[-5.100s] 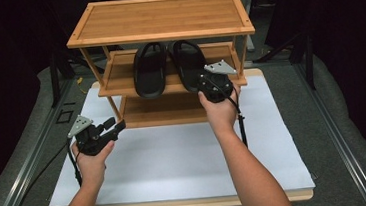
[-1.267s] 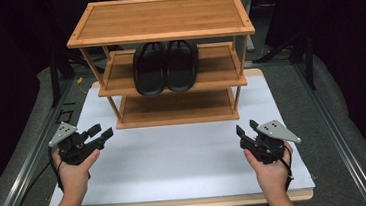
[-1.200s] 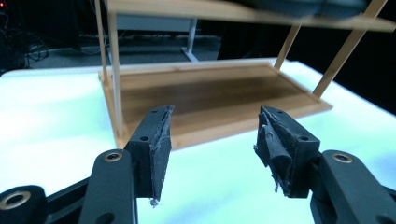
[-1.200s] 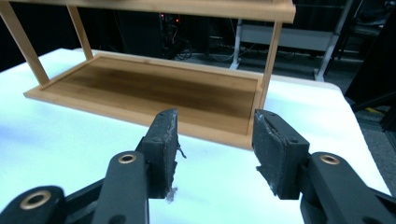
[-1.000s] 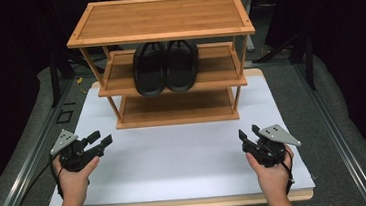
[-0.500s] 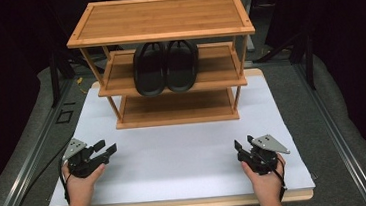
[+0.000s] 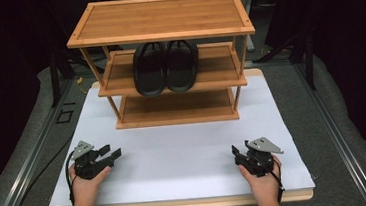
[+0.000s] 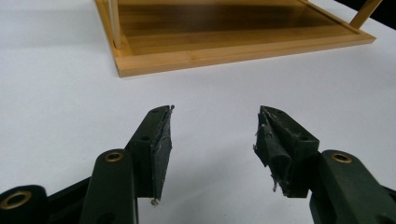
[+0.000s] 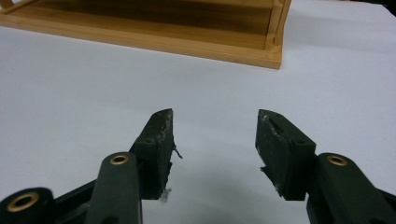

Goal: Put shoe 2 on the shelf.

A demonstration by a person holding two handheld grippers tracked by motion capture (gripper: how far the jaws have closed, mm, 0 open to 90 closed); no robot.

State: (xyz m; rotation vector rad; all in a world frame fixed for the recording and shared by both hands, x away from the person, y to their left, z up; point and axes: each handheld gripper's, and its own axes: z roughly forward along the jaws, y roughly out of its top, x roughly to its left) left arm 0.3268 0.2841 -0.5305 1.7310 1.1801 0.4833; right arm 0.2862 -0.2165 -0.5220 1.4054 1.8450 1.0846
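Resting low on the white board (image 7: 176, 159), well clear of the shelved slippers (image 7: 166, 67), left gripper (image 7: 109, 155) and right gripper (image 7: 236, 154) gape empty, the right's jaws just widened, suggesting completion.

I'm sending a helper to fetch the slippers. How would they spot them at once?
Find the three-tier bamboo rack at the far end of the white table. On its middle shelf, centred, lie the black slippers, side by side; the other shelves are bare wood.
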